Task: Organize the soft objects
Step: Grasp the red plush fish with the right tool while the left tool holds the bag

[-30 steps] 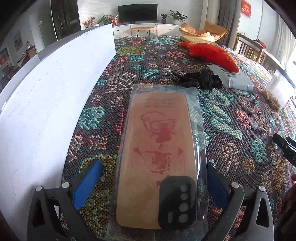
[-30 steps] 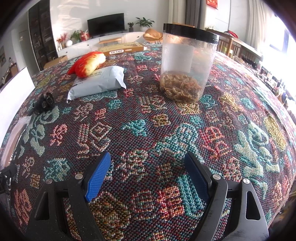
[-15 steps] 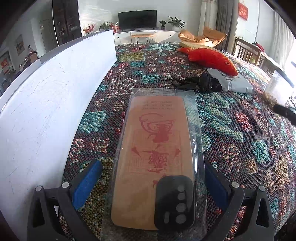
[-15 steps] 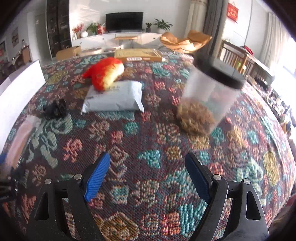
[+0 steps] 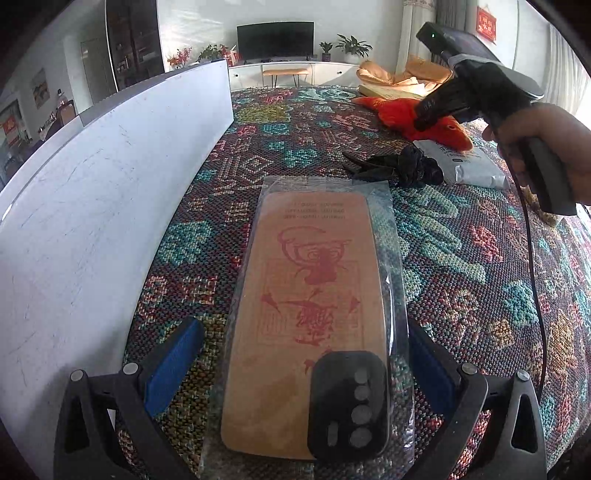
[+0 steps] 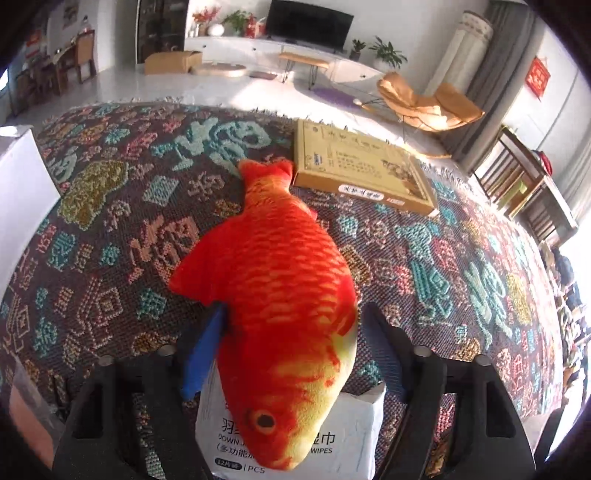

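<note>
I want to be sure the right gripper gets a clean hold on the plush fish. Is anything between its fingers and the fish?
Nothing visible does. The right gripper is closing with its fingers on either side of the plush fish, nothing between. The fish's head lies on a white wipes pack, under it, not between fingers and fish.

Far wall white, with black TV (image 6: pixel 309 23) on long white low cabinet (image 6: pixel 258 46); potted plants (image 6: pixel 384 53) beside it. Tan lounge chair (image 6: pixel 428 99) on pale glossy floor (image 6: pixel 122 83). Dark display cabinet (image 5: pixel 135 40) at left. Grey curtains (image 6: pixel 491 79) at right, strong daylight there.
</note>
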A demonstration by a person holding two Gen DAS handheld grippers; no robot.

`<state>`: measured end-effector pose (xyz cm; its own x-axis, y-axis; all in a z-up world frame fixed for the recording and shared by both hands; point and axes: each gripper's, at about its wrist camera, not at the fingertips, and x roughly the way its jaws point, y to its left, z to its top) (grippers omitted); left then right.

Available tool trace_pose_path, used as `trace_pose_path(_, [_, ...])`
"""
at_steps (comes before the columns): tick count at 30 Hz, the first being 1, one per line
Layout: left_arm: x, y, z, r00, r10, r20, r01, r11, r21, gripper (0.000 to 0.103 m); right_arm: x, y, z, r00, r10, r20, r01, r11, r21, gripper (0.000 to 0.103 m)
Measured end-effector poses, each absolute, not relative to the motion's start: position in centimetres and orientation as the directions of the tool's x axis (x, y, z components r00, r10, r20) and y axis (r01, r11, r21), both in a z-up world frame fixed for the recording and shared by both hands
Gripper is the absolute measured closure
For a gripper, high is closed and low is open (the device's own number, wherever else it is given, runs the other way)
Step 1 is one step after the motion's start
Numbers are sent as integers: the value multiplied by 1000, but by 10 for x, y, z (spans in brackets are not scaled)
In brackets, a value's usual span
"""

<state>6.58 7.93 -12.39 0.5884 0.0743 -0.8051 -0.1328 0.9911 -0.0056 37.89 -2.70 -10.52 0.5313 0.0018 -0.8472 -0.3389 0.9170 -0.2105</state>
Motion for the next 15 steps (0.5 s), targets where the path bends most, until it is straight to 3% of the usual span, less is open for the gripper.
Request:
trace_pose_path(4, [66,79,-124,589,74,-805,-133,991,-6,0,366,-44,-86,564,61,-824,-308,941,-141,80])
trace_pose_path(10, [66,79,-124,588,74,-805,-132,991,-6,0,278,-77,-22,664,168,-728,-301,952,-55,81])
trace_pose_path(15, [67,80,-124,588,75,-805,-133,991,-4,0,172,-134,-33,674,136,-726,-190,982,7,80])
